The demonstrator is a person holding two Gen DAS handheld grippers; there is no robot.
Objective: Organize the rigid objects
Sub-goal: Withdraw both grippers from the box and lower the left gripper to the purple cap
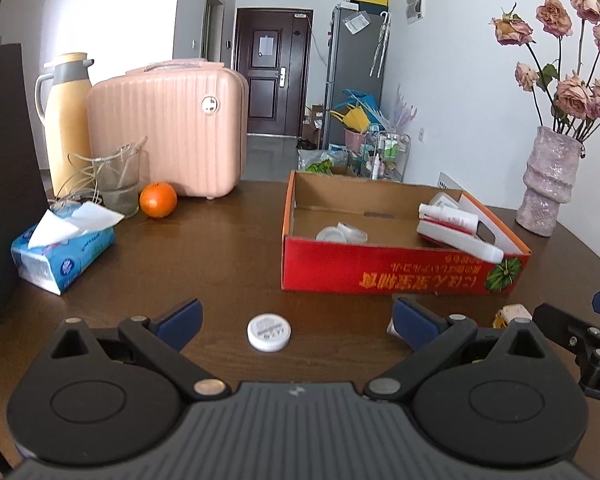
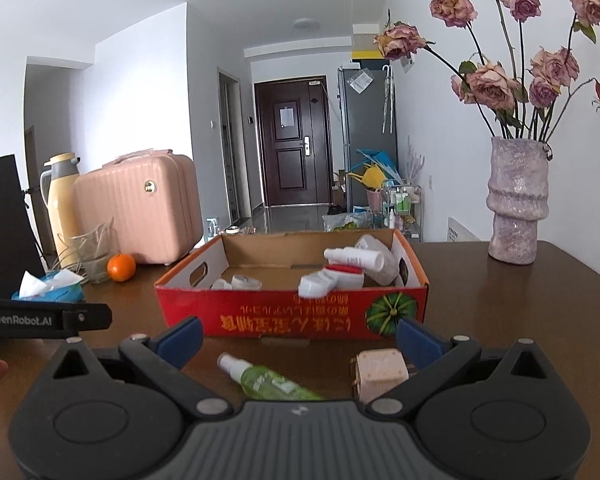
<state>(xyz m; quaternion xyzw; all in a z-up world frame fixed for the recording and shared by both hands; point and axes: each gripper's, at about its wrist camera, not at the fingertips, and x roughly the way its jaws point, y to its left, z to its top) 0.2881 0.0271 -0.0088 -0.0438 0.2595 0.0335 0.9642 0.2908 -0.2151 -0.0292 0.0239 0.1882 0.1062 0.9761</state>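
A red cardboard box [image 1: 380, 270] [image 2: 292, 314] stands on the dark wooden table and holds white bottles [image 2: 354, 258] and small white jars [image 1: 342, 234]. A round white lid-like jar [image 1: 269, 331] lies on the table between the fingers of my left gripper [image 1: 296, 320], which is open and not touching it. My right gripper [image 2: 298, 338] is open too. A green spray bottle [image 2: 268, 380] lies between its fingers, and a pale pink cube-shaped object [image 2: 380, 372] sits by its right finger. The right gripper's tip shows at the left wrist view's right edge.
A tissue pack [image 1: 62, 246], an orange [image 1: 158, 199], a glass cup [image 1: 116, 178], a yellow thermos [image 1: 66, 120] and a pink case [image 1: 172, 132] fill the table's left and back. A black panel [image 1: 4, 184] stands far left. A vase of dried roses [image 2: 516, 200] stands back right.
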